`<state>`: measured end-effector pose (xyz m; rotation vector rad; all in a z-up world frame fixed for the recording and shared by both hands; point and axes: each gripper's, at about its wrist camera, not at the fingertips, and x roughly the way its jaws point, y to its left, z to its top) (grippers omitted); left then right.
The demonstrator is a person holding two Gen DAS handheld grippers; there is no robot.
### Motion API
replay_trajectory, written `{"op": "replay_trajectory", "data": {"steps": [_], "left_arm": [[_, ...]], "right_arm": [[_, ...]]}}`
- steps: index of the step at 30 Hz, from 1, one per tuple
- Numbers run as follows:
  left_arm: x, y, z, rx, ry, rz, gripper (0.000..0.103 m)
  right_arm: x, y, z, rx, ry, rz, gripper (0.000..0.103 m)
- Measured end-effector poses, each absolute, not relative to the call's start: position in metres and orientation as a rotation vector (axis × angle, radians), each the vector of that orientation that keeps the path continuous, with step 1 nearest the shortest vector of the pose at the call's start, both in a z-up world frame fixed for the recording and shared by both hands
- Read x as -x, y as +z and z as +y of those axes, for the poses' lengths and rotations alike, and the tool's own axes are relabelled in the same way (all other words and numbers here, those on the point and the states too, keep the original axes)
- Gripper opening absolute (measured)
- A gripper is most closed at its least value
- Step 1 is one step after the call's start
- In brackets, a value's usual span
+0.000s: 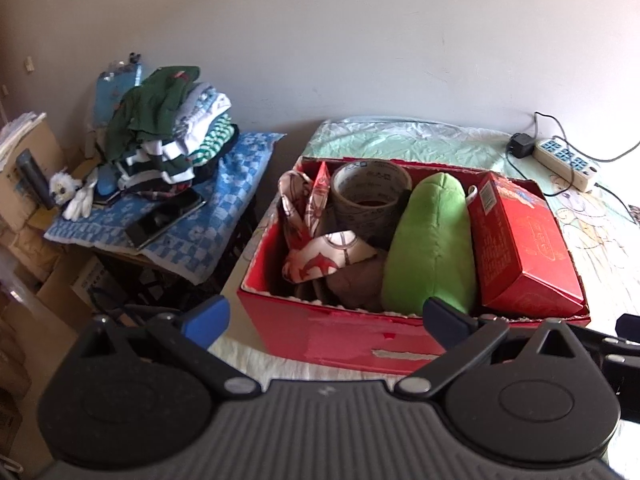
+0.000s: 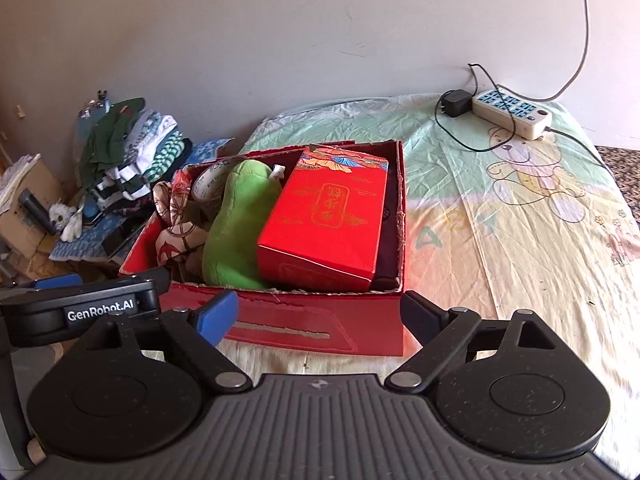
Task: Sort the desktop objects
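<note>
A red open box (image 1: 344, 340) (image 2: 320, 320) stands on the bed sheet. It holds a roll of tape (image 1: 370, 196) (image 2: 210, 182), a green plush toy (image 1: 430, 240) (image 2: 232, 236), a red carton (image 1: 520, 248) (image 2: 328, 220) leaning on its side, and a red-and-white patterned cloth pouch (image 1: 320, 256) (image 2: 174, 236). My left gripper (image 1: 326, 316) is open and empty just before the box's near wall. My right gripper (image 2: 320, 312) is open and empty, also just before the near wall; the left gripper's body (image 2: 80, 308) shows at its left.
A white power strip (image 1: 568, 160) (image 2: 512, 112) with a black adapter and cables lies at the back right of the bed. Left of the bed, a pile of folded clothes (image 1: 168, 136) (image 2: 128, 148) sits on a blue checked cloth, with cardboard boxes (image 1: 28, 176) beyond.
</note>
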<state>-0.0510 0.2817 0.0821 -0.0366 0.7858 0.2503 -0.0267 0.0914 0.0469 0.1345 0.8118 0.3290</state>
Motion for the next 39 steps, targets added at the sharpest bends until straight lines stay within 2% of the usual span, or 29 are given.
{"op": "replay_trajectory", "data": {"steps": [9, 21, 39], "left_arm": [[0.050, 0.077, 0.322, -0.007, 0.242, 0.737, 0.102], [0.026, 0.067, 0.351, 0.123, 0.069, 0.908, 0.102], [0.007, 0.088, 0.334, -0.010, 0.112, 0.821, 0.102]], "right_arm": [[0.036, 0.048, 0.135, -0.148, 0.253, 0.802, 0.092], [0.034, 0.046, 0.153, -0.170, 0.117, 0.824, 0.092], [0.019, 0.066, 0.158, -0.130, 0.086, 0.786, 0.092]]}}
